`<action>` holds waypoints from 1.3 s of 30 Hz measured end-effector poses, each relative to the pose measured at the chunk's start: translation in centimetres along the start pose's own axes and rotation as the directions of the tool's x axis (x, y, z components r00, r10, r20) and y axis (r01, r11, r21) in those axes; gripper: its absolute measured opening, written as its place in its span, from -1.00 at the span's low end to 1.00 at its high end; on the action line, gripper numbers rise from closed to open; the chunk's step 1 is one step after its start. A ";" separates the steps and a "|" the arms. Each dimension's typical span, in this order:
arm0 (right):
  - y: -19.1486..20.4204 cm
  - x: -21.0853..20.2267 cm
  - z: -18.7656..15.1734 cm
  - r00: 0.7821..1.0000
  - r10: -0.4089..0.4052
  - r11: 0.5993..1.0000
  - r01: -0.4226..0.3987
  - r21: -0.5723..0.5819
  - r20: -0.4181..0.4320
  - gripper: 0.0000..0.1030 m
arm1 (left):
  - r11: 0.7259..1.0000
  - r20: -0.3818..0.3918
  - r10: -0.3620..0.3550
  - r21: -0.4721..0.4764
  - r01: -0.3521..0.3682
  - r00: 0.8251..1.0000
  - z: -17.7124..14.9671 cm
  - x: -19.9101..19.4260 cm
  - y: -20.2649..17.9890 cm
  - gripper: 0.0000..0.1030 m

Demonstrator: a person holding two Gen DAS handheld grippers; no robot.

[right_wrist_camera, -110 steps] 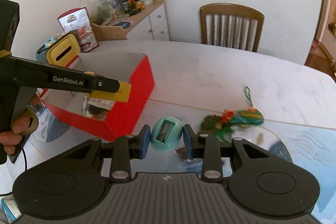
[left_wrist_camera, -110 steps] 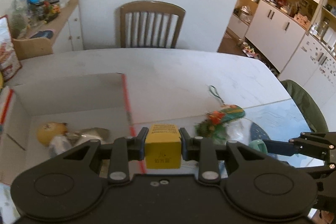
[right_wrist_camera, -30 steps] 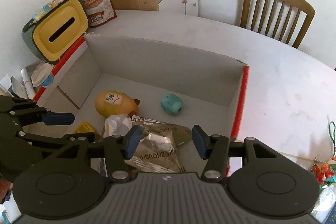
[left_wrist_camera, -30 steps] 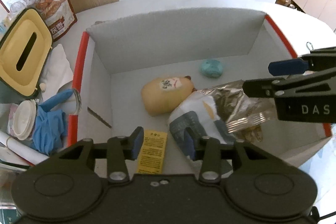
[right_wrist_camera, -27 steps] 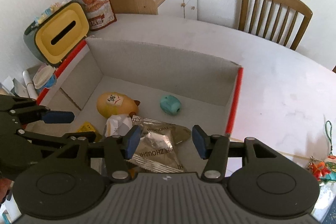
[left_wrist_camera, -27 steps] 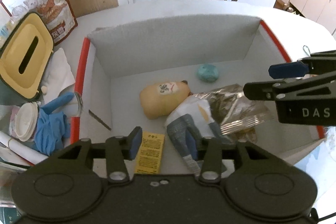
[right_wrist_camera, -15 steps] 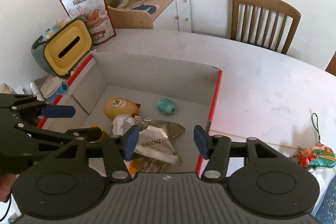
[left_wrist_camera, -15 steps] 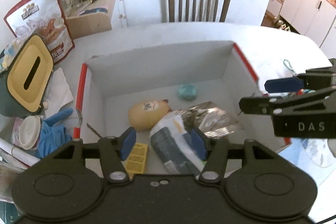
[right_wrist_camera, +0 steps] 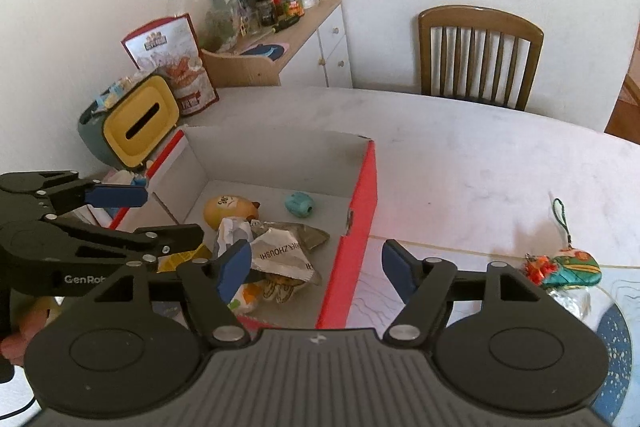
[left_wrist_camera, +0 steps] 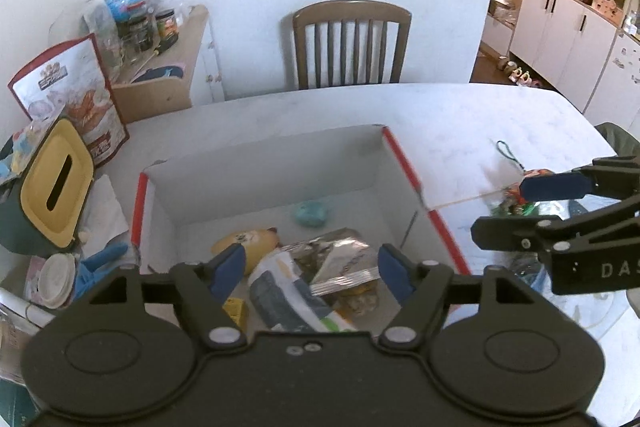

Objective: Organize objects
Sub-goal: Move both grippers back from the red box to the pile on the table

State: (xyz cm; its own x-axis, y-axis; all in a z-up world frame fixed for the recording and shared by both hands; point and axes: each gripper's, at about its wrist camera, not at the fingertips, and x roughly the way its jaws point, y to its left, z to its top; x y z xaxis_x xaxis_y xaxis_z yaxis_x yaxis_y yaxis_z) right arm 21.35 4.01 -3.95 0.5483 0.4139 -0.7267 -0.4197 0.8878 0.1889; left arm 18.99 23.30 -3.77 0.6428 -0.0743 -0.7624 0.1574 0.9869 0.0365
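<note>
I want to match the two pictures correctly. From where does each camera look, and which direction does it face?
Left wrist: on the left gripper, above the box, facing the chair; the right gripper shows too.
Right wrist: on the right gripper, right of the box, facing the sideboard; the left gripper and a hand show.
Shared: box, chair, teal sharpener.

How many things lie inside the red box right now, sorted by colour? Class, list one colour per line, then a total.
Inside the red box:
Yellow: 2 (toy head, small carton)
Teal: 1 (sharpener)
Silver: 1 (foil packet)
White and blue: 1 (crumpled pouch)
Total: 5
</note>
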 end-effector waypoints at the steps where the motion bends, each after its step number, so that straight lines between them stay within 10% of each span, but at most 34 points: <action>1: -0.3 -0.5 -0.2 1.000 0.003 1.000 -0.003 0.000 0.006 0.46 | 1.000 0.003 -0.001 0.002 0.001 1.000 0.0 -0.1 -0.3 0.49; 20: -12.5 -7.5 -4.2 0.999 0.018 1.000 -0.018 0.019 0.032 0.61 | 0.999 0.029 -0.031 0.024 0.031 0.999 1.8 0.3 -11.1 0.96; 39: -26.0 -6.2 -5.2 0.997 -0.072 0.990 0.072 0.120 0.001 0.64 | 0.994 -0.077 -0.108 -0.029 0.106 0.991 1.1 6.9 -19.3 0.99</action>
State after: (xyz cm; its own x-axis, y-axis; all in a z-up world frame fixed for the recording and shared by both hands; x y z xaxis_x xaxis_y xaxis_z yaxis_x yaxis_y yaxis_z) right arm 25.07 -22.71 -7.79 0.5783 0.3489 -0.7374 -0.2898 0.9328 0.2141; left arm 21.23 3.57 -9.07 0.5623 -0.1687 -0.8096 0.2023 0.9773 -0.0631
